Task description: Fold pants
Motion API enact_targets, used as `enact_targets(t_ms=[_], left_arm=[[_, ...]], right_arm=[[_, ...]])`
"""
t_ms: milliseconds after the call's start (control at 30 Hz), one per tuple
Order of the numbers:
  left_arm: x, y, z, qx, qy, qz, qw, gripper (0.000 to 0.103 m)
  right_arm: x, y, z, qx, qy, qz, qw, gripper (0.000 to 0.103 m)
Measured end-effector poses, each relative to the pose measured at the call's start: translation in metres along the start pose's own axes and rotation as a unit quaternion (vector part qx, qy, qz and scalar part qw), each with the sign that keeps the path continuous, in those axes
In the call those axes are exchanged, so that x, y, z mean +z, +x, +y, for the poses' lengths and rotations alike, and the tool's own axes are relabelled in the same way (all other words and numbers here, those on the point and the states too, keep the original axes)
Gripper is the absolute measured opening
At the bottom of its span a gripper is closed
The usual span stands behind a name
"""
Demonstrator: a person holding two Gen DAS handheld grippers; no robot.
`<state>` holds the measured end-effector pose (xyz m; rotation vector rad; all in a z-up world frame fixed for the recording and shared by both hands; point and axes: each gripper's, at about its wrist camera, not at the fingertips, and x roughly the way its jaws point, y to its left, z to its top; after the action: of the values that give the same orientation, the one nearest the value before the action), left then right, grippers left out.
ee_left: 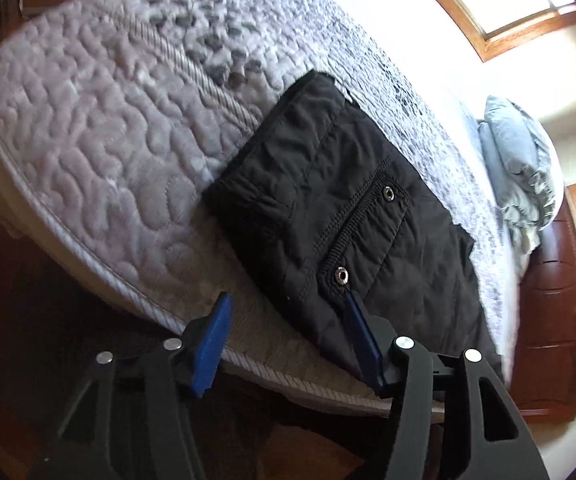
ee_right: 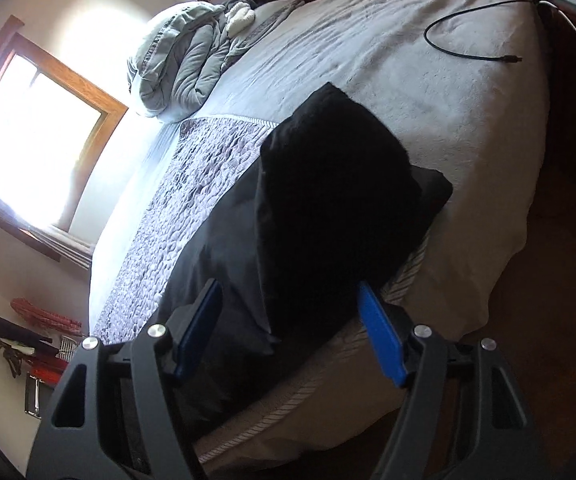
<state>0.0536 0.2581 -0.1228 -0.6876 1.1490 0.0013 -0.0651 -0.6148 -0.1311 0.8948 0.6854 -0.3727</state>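
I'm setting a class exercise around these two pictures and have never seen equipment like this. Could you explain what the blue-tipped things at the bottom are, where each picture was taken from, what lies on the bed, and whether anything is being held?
No robot here: a person holds a hand-operated claw in each hand, with a wide-angle camera on each looking along its two blue-padded fingers. One picture comes from the left claw, the other from the right claw.

Black pants, already folded into a compact bundle, lie near the edge of the quilted mattress. A bunched grey comforter sits further up the bed, and a black cable lies on the bed cover.

Nothing is held. Both claws are open, their pads not pressing the fabric, though one left pad shows against the pants.
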Motion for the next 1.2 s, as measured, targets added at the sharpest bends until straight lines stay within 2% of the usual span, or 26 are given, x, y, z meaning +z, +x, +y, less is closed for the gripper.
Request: enact_targets(t_ms=[67,100,133,167,233,300,400,467,567,667,733,800,833,867,933,1033,1100,1200], left_arm=[[0.0,-0.007,-0.016,0.028,0.029,-0.02,0.999,0.068],[0.0,-0.009,-0.026,0.05,0.055,-0.028,0.9968,0.074],[0.0,-0.01,-0.033,0.066,0.072,-0.031,0.9948,0.077],[-0.001,-0.009,-0.04,0.084,0.093,-0.032,0.9916,0.077],[0.001,-0.003,-0.049,0.096,0.119,-0.025,0.988,0.078],[0.001,0.005,-0.055,0.099,0.13,-0.017,0.9865,0.078],[-0.001,0.022,-0.06,0.102,0.132,0.0,0.986,0.079],[-0.004,0.033,-0.062,0.105,0.13,0.011,0.986,0.079],[-0.008,0.042,-0.063,0.1,0.129,0.021,0.9864,0.079],[-0.011,0.044,-0.067,0.102,0.14,0.025,0.9845,0.079],[-0.012,0.041,-0.071,0.107,0.15,0.024,0.9826,0.079],[-0.011,0.036,-0.073,0.108,0.155,0.021,0.9818,0.08],[-0.01,0.032,-0.074,0.108,0.154,0.021,0.982,0.087],[-0.009,0.029,-0.073,0.108,0.15,0.021,0.9826,0.09],[-0.007,0.022,-0.068,0.105,0.138,0.018,0.9847,0.093],[-0.003,0.019,-0.059,0.097,0.123,0.027,0.9873,0.093],[-0.001,0.023,-0.051,0.09,0.109,0.038,0.9892,0.093],[0.006,0.033,-0.033,0.055,0.07,0.062,0.9941,0.089]], right_arm=[[0.008,0.015,0.006,-0.046,0.006,0.005,0.999,0.072],[0.01,0.021,0.007,-0.048,0.011,0.005,0.999,0.07],[0.014,0.028,0.007,-0.049,0.019,0.006,0.999,0.057],[0.018,0.036,0.006,-0.059,0.026,0.012,0.998,0.051],[0.025,0.047,0.007,-0.07,0.035,0.019,0.997,0.026],[0.032,0.05,0.015,-0.064,0.026,0.02,0.997,0.011],[0.042,0.033,0.062,-0.037,-0.078,-0.019,0.996,0.006],[0.041,0.011,0.098,0.028,-0.146,-0.048,0.988,0.006],[0.04,-0.008,0.109,0.053,-0.165,-0.071,0.982,0.006],[0.041,0.002,0.076,0.007,-0.123,-0.05,0.991,0.011],[0.036,0.021,0.04,-0.048,-0.084,-0.007,0.995,0.025],[0.026,0.038,0.012,-0.098,-0.066,0.029,0.993,0.033],[0.02,0.04,0.002,-0.107,-0.062,0.036,0.992,0.039],[0.015,0.036,-0.002,-0.105,-0.061,0.026,0.992,0.04],[0.01,0.025,-0.003,-0.112,-0.058,0.011,0.992,0.054],[0.002,0.005,-0.007,-0.118,-0.052,-0.01,0.992,0.056],[-0.003,-0.005,-0.01,-0.091,-0.04,-0.018,0.995,0.056],[-0.008,-0.013,-0.01,-0.054,-0.029,-0.013,0.998,0.056]])
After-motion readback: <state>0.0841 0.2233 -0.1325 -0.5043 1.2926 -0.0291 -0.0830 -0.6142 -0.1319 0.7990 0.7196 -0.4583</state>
